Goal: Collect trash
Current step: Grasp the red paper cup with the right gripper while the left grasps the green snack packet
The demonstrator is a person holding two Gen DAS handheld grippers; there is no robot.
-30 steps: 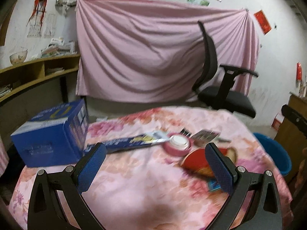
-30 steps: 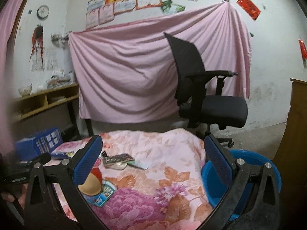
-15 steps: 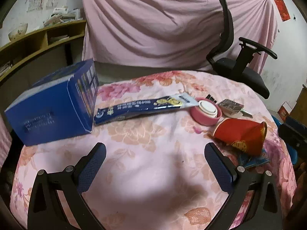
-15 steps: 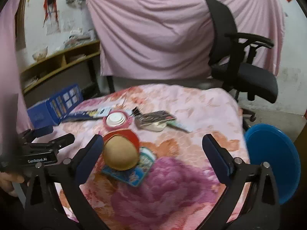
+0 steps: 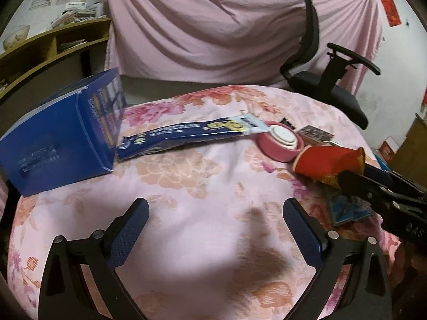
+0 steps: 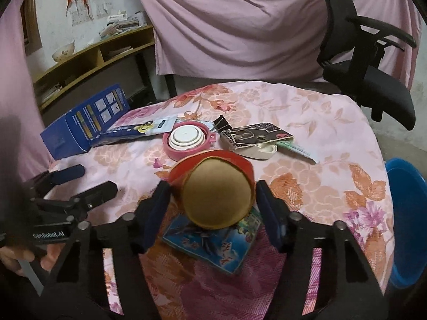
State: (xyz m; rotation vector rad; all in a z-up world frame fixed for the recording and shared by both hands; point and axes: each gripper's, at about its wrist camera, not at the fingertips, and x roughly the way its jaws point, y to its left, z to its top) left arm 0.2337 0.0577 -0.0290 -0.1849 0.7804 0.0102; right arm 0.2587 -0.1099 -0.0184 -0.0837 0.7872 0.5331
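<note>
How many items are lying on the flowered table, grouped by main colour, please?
Blue: 3 — box, long wrapper, flat packet
Red: 1 — paper cup
Pink: 1 — round lid
Black: 2 — binder clip, phone case
White: 1 — shallow dish
Green: 1 — small sachet
Total: 9

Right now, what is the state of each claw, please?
Left claw: open, holding nothing, above the tablecloth.
Right claw: its fingers are on both sides of the red paper cup; whether it is clamped cannot be told.

"GenRobot.AI" printed white on left tool [image 6: 70,184] body
</note>
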